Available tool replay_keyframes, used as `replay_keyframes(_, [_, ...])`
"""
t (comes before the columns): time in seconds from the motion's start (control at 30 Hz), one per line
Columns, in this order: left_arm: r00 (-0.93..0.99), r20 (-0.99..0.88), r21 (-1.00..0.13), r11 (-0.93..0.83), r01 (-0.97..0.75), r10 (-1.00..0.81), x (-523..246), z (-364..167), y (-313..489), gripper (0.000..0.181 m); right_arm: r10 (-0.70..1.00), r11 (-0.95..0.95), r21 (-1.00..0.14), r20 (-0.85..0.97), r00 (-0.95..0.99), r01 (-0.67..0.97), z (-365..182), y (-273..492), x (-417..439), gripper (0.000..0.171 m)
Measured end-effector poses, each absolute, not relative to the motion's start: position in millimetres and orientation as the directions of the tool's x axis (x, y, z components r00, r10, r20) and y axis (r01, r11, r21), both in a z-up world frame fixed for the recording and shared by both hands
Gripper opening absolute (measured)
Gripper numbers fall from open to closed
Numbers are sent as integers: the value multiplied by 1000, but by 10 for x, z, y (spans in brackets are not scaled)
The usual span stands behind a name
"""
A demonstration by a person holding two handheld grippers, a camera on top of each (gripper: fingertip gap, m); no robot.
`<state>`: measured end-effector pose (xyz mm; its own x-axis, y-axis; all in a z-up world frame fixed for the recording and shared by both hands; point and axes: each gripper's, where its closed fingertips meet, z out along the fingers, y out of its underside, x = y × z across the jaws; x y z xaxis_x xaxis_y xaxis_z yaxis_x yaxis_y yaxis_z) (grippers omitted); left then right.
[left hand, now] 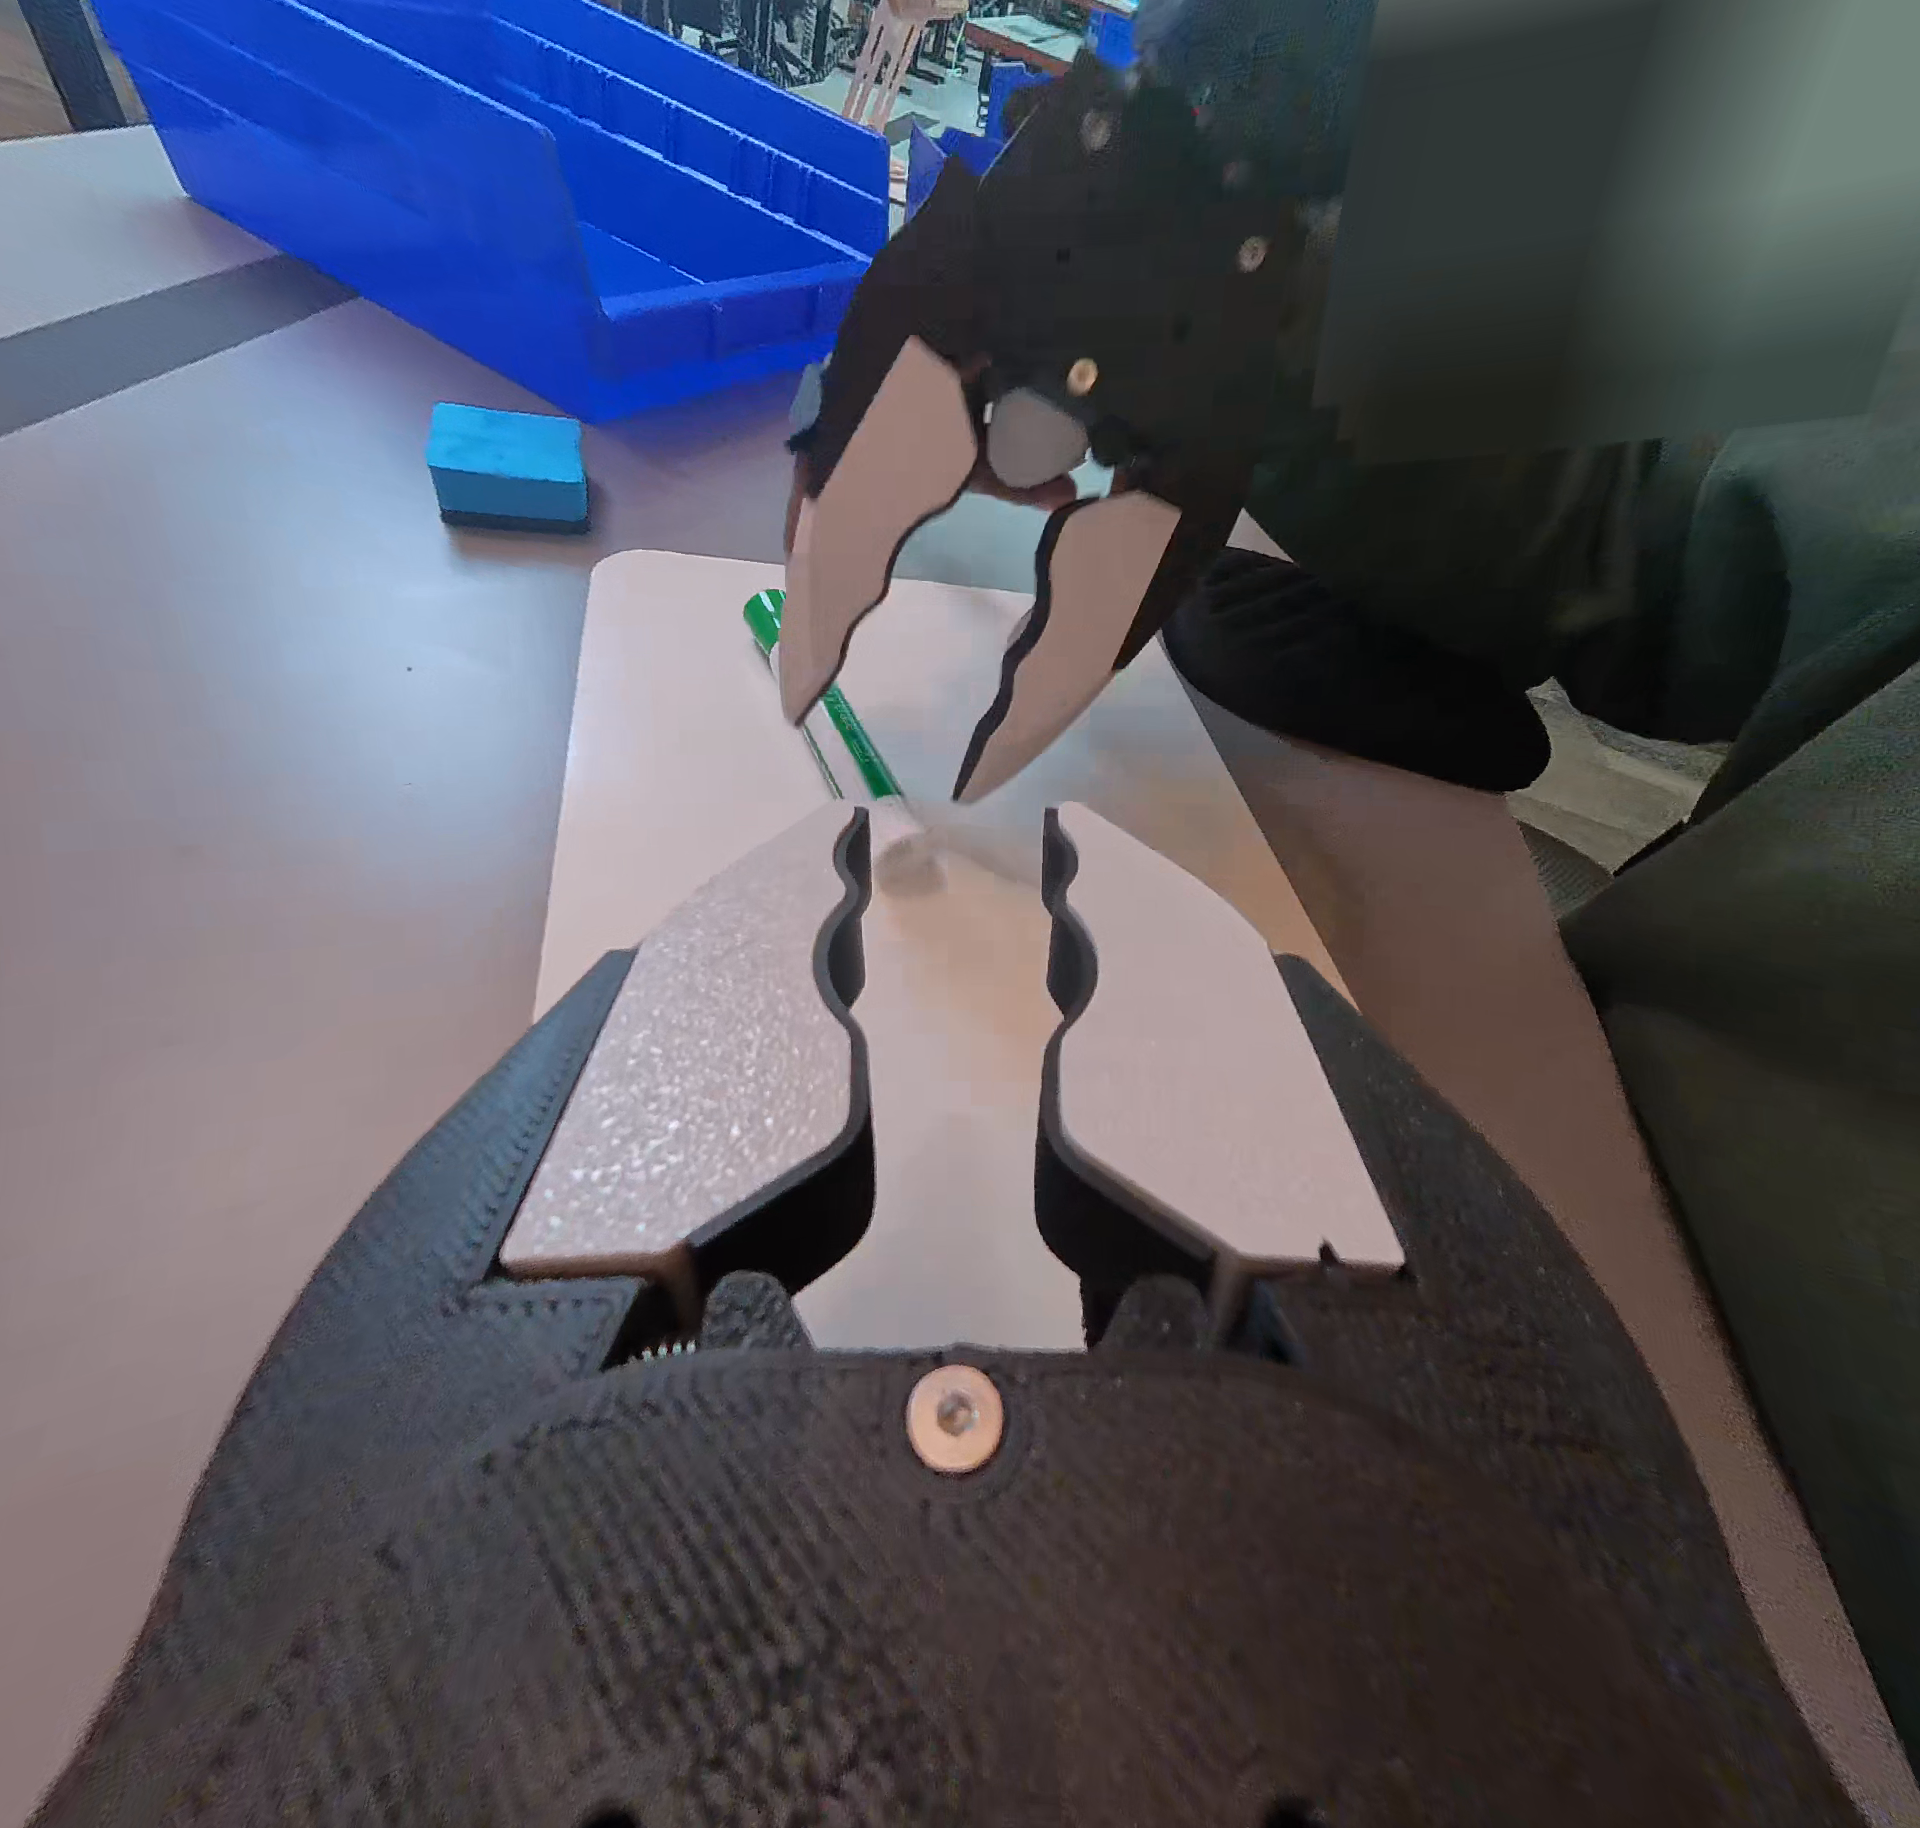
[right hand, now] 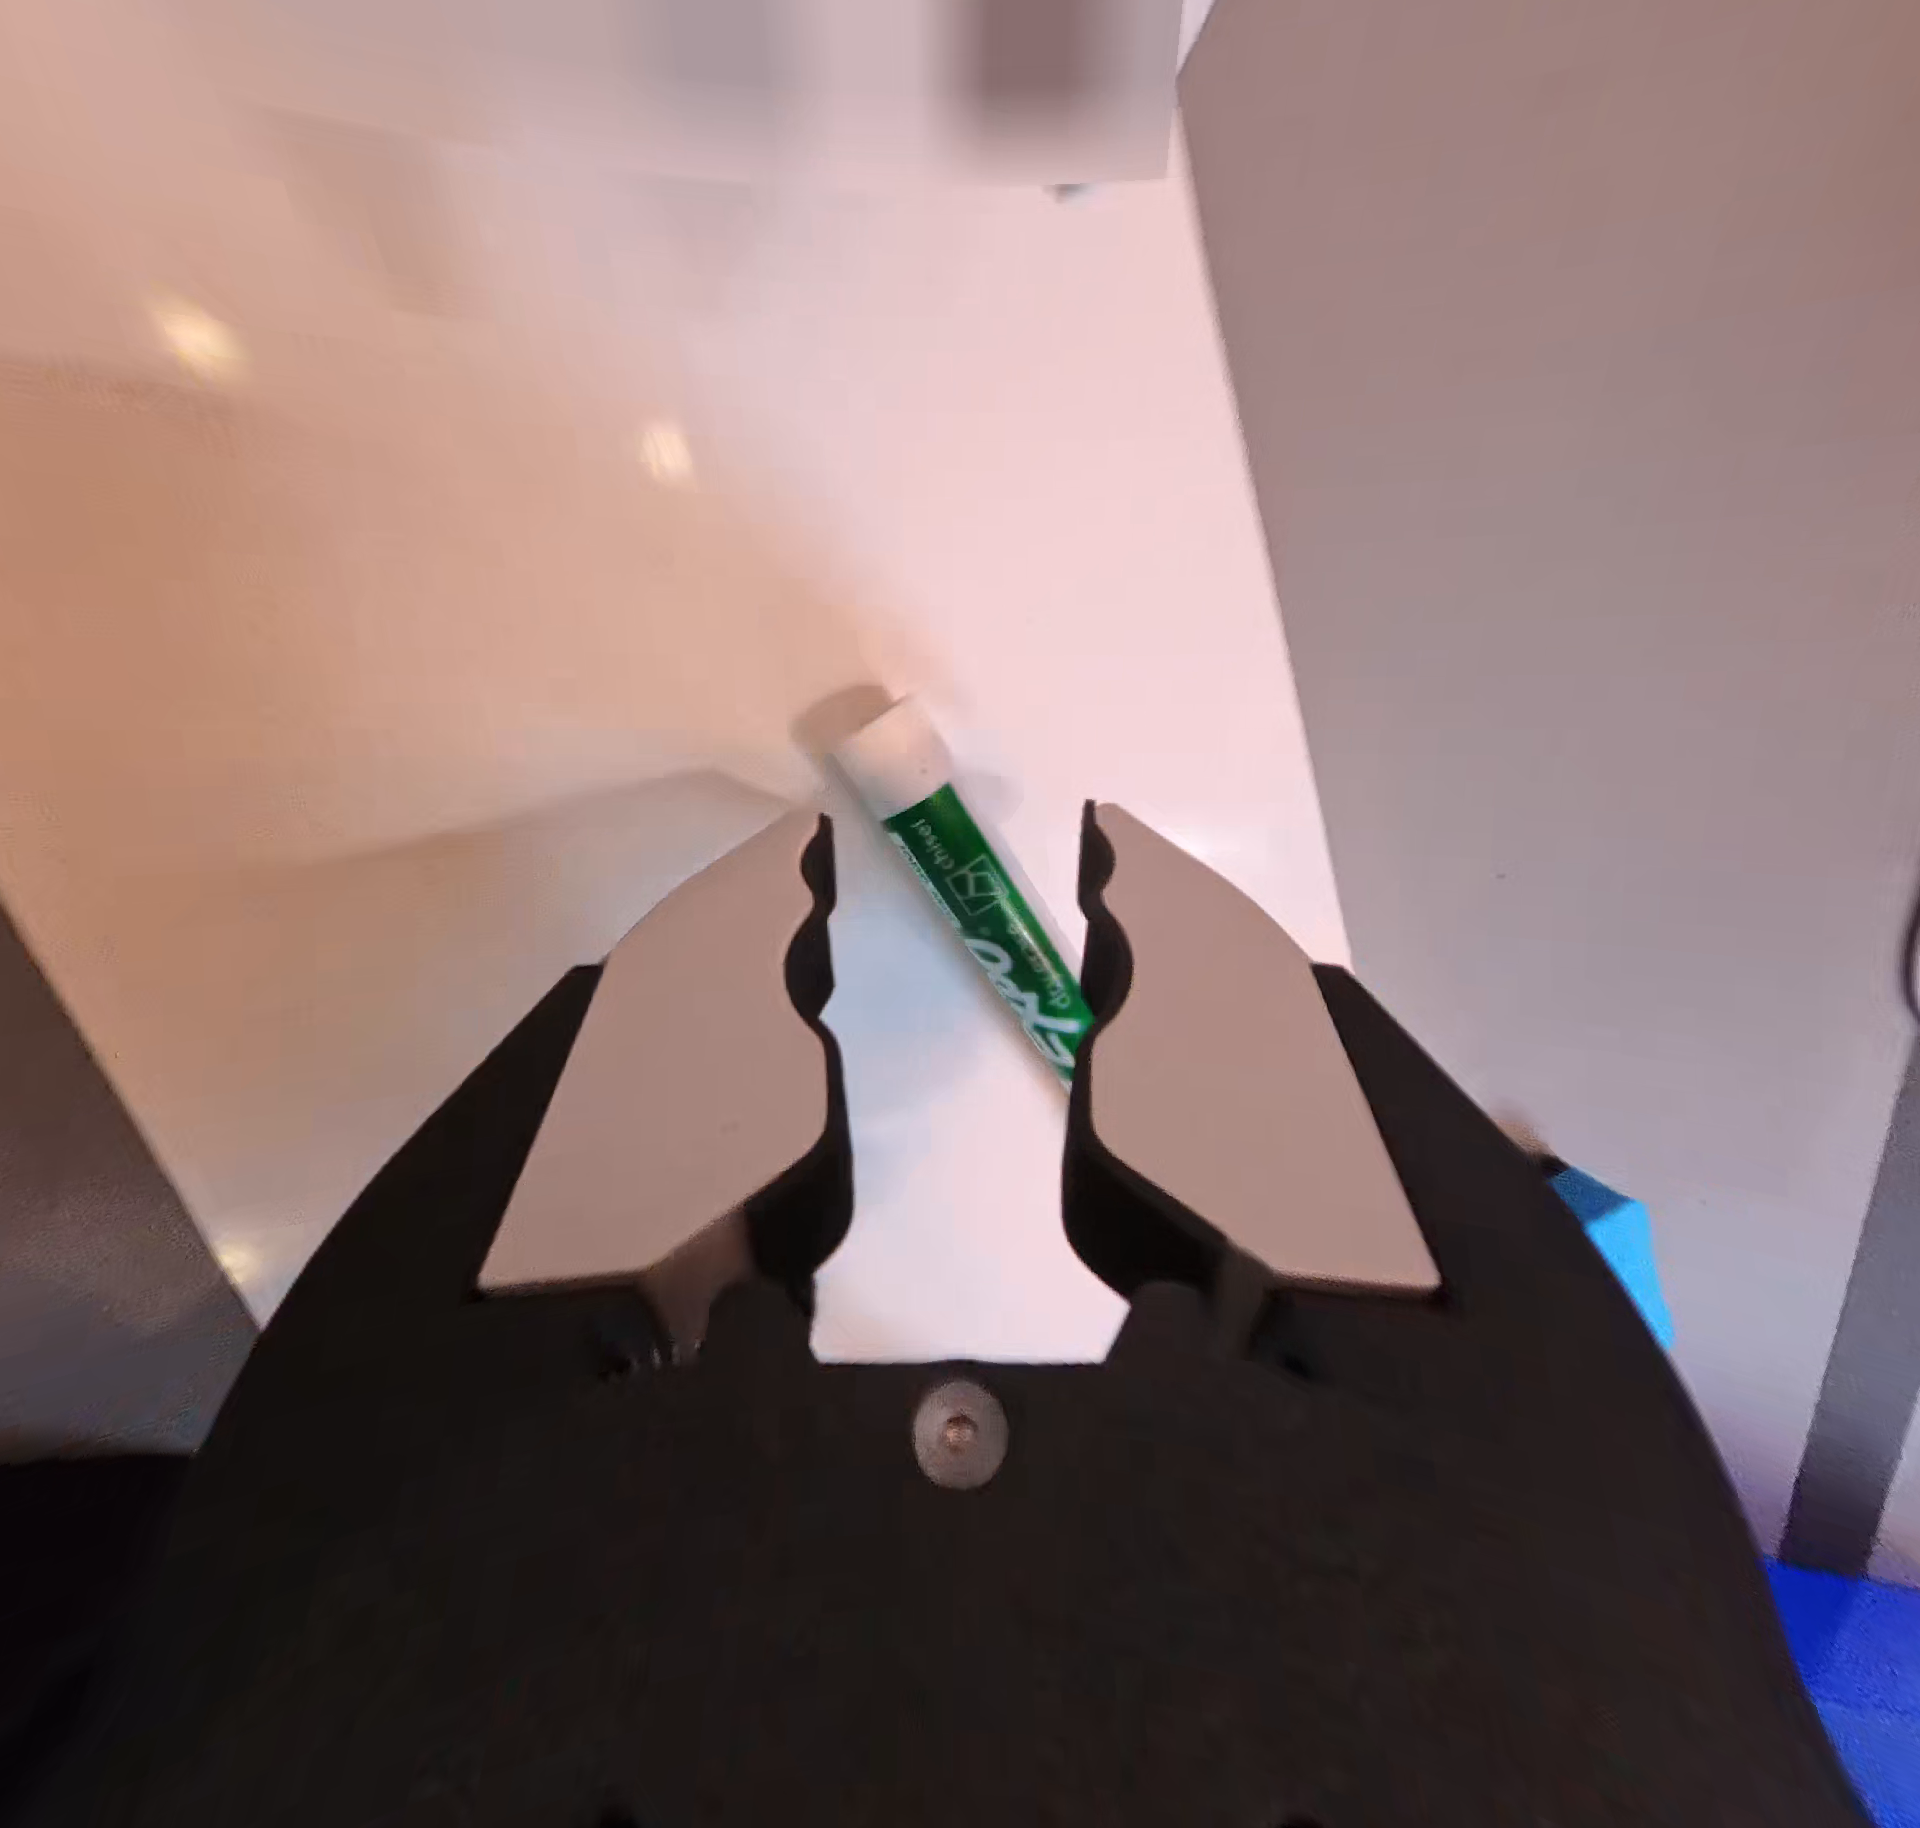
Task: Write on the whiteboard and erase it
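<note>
A green marker (right hand: 961, 890) lies flat on the whiteboard (left hand: 675, 739), its white end toward the left gripper (left hand: 951, 812), which hovers released and empty above the board. The right gripper (right hand: 956, 817), also released, straddles the marker without clamping it. On the table (left hand: 208, 843) beyond sit a blue eraser (left hand: 507, 467) and blue bins (left hand: 468, 168), clear of both grippers

1. We see a big pale desk (left hand: 260, 843).
2. A white whiteboard (left hand: 665, 739) lies flat on it, near the desk's right edge.
3. A blue eraser (left hand: 507, 466) sits beside the board's far corner.
4. Blue bins (left hand: 468, 168) stand farther back.
</note>
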<state>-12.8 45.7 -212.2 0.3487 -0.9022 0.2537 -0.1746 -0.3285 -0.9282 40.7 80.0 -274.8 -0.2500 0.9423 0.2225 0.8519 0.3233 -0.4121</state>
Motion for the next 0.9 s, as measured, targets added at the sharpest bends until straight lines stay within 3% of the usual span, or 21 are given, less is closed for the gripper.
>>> replay_keyframes(0.07, [350, 240, -930, -318, -183, -905, -149, -2134, 463, 32, 933, 348, -324, 208, -292, 880, -2898, 830, 384, 23])
replay_keyframes(0.17, [346, 219, -931, -302, -208, -912, -182, -2182, 463, 35, 918, 386, -314, 225, -326, 867, -2872, 818, 315, 20])
replay_keyframes(0.23, [340, 216, -933, -296, -205, -915, -192, -2198, 467, 39, 928, 371, -450, 219, -303, 812, -2707, 733, 211, 20])
replay_keyframes(0.3, [329, 220, -934, -295, -200, -918, -180, -2204, 460, 44, 958, 285, -680, 173, -231, 676, -2338, 628, 80, 19])
replay_keyframes(0.37, [322, 221, -935, -294, -198, -921, -152, -2217, 445, 49, 987, 136, -891, 83, -140, 433, -1830, 579, 6, 19])
replay_keyframes(0.43, [319, 224, -937, -293, -189, -921, -96, -2219, 430, 53, 993, -84, -985, -95, -64, 147, -1401, 607, 10, 19])
replay_keyframes(0.5, [304, 246, -941, -302, -152, -920, 4, -2178, 407, 55, 956, -293, -951, -289, -59, -102, -1190, 662, 58, 19])
replay_keyframes(0.57, [339, 235, -946, -294, -134, -911, 78, -2147, 452, 52, 899, -438, -869, -419, -130, -231, -1154, 666, 94, 19])
replay_keyframes(0.63, [366, 191, -959, -253, -130, -911, 98, -2095, 487, 44, 865, -500, -826, -468, -180, -259, -1167, 658, 101, 19])
replay_keyframes(0.7, [333, 194, -968, -236, -90, -923, 94, -1981, 433, 18, 875, -484, -836, -451, -177, -259, -1168, 661, 109, 19])
replay_keyframes(0.9, [312, 206, -972, -230, -44, -928, -104, -1814, 413, 17, 931, -356, -925, -338, -139, -131, -1279, 630, 165, 19])
